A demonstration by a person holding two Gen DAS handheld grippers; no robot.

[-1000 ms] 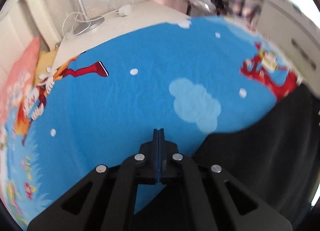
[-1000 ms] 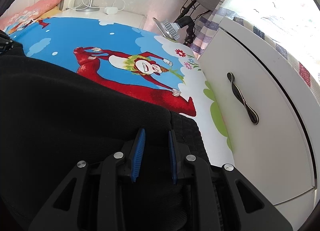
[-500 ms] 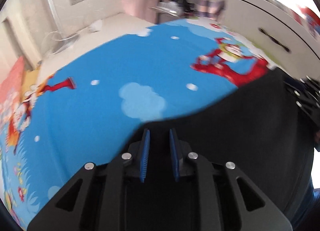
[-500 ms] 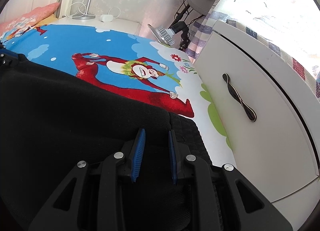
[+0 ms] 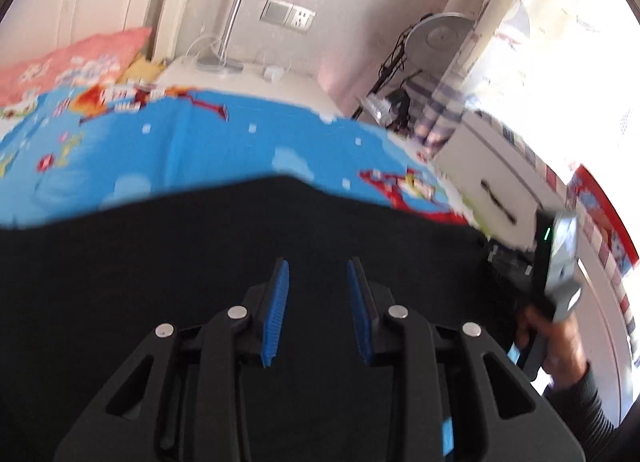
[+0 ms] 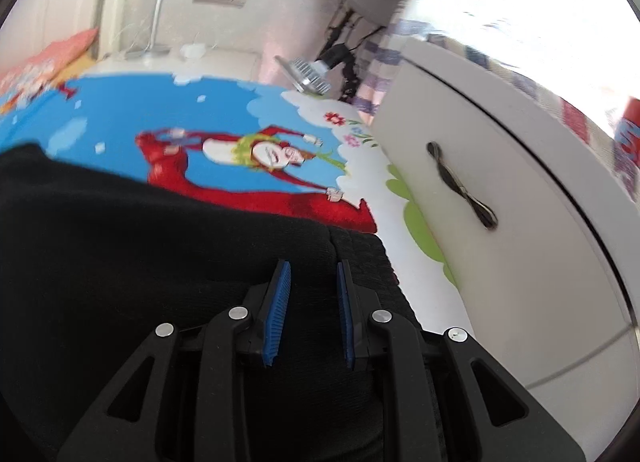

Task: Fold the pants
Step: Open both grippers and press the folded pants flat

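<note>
Left claw (image 5: 317, 268) and right claw (image 6: 313, 269) both hang released at lower centre over black pants (image 5: 200, 262) spread across the cartoon bedsheet (image 5: 200, 150).

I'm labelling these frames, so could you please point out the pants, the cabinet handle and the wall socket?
pants (image 5: 200, 262): left wrist view, on the flat black cloth.
cabinet handle (image 6: 460, 186): right wrist view, on the middle of the dark grip.
wall socket (image 5: 287, 16): left wrist view, on the plate's centre.

Black pants (image 5: 200, 262) lie spread flat on the blue cartoon bedsheet (image 5: 200, 150)
</note>
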